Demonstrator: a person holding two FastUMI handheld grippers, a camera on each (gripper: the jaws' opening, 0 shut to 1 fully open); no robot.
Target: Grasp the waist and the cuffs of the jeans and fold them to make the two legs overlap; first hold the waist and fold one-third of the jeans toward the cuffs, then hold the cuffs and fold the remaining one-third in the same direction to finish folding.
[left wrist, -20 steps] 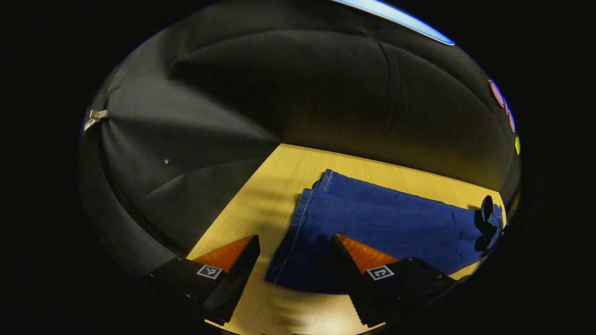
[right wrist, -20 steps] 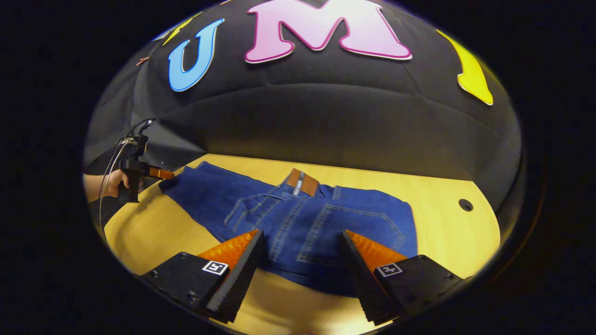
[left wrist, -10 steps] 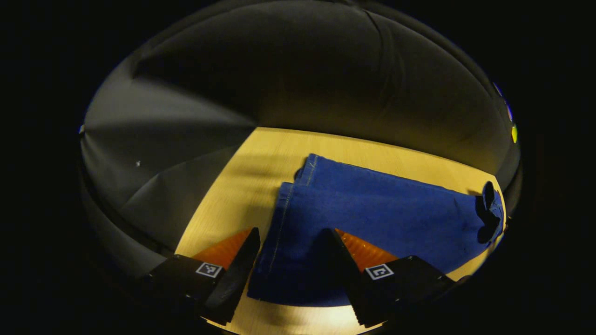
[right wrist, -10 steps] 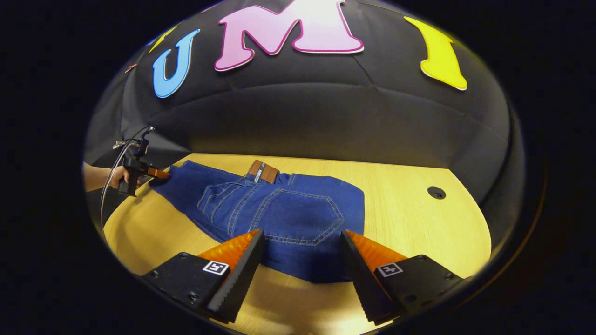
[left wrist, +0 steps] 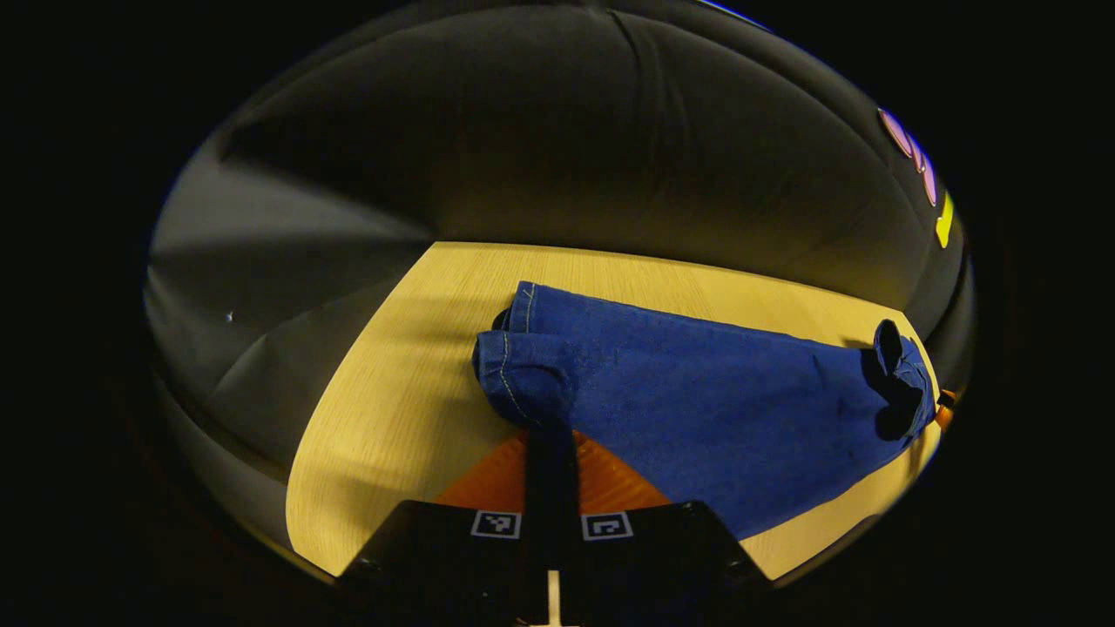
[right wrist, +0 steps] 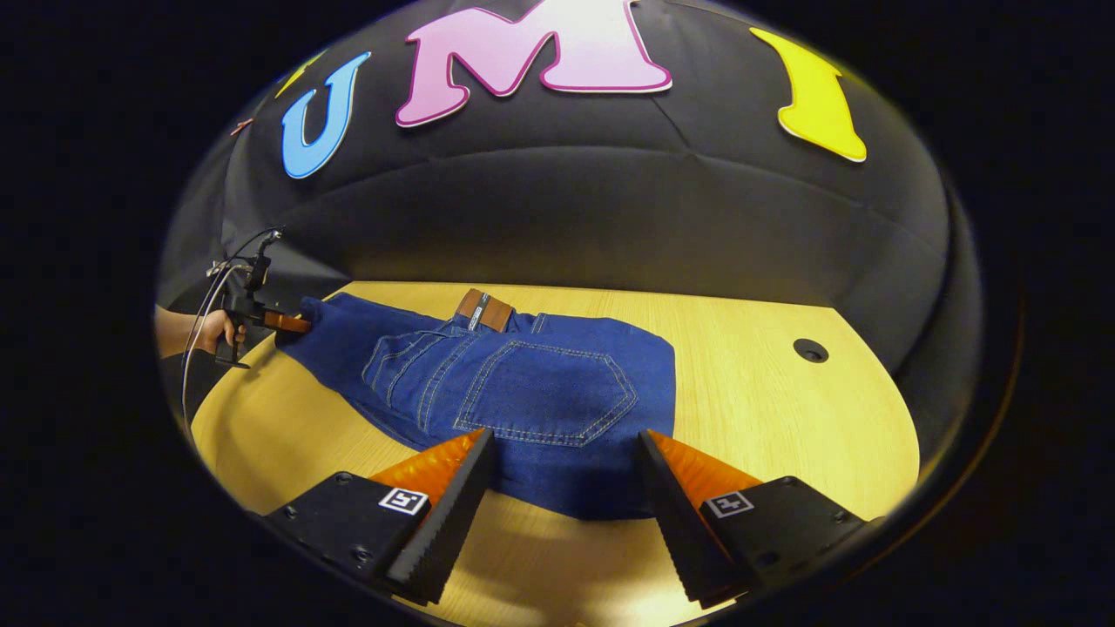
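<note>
**Left gripper clamped on cuff; right gripper spread at waist**

In the left gripper view, the left gripper [left wrist: 549, 435] has its fingers drawn together on the near cuff [left wrist: 514, 374] of the jeans [left wrist: 697, 409]. The cuff bunches directly ahead of the fingertips. The legs extend ahead and to the right of the fingers across the wooden table [left wrist: 383, 383].

In the right gripper view, the right gripper [right wrist: 562, 475] has its fingers set wide apart. The waist end of the jeans, with a back pocket [right wrist: 553, 392], lies flat between and just ahead of the fingertips. A leather patch [right wrist: 484, 310] sits farther ahead. Far left of the fingers, a hand [right wrist: 213, 329] holds the left gripper at the cuffs.
</note>
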